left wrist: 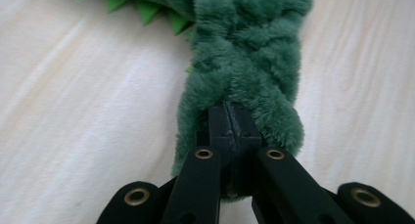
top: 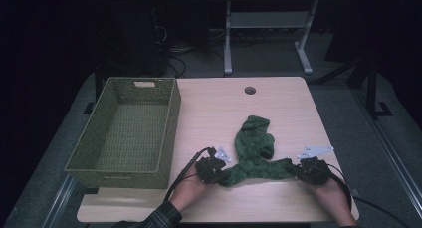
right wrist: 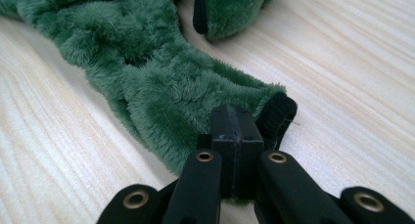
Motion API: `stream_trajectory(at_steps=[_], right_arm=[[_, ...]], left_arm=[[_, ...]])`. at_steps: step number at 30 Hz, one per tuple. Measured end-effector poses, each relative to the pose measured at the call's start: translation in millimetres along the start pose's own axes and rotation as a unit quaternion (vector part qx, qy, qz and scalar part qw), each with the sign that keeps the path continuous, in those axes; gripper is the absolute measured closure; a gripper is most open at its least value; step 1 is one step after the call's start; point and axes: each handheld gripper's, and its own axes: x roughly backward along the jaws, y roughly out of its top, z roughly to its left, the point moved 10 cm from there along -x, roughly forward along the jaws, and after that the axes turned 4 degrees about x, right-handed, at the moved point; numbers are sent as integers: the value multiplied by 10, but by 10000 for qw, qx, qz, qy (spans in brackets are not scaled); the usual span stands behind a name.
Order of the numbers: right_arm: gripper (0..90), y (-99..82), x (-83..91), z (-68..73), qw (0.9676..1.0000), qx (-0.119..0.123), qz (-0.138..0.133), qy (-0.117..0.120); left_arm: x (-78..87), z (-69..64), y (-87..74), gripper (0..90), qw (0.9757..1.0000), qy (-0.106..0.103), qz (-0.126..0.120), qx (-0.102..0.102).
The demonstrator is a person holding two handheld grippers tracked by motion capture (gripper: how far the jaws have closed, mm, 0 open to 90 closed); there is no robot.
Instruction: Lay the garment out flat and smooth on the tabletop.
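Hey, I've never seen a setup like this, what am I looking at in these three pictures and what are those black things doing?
A person at a pale wooden table holds a hand-held two-jaw tool in each hand. The high view looks down from above; the other two come from cameras riding on each tool. The left gripper and the right gripper are each shut on an end of a fluffy dark green plush garment lying on the table. An empty green woven basket sits to the left.

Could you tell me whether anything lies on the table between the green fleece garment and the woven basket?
Nothing visible does. The green fleece garment lies right of the woven basket, with bare table between them. The left gripper and right gripper are each already shut on one end of it.
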Motion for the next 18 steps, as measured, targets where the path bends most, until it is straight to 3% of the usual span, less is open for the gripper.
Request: stream_trajectory(at_steps=[5, 10, 14, 18], right_arm=[[900, -69, 55, 107, 9999, 17, 3, 137], [900, -141, 120, 338, 9992, 113, 68, 368], [899, -179, 154, 543, 9982, 214, 77, 559], [777, -143, 195, 601, 9981, 228, -33, 577]], left_arm=[[58, 45, -72, 898, 10000, -1, 46, 28], [166, 56, -226, 898, 9999, -62, 126, 28], [241, -4, -336, 896, 9995, -244, 54, 217], [366, -19, -287, 753, 9991, -333, -114, 240]])
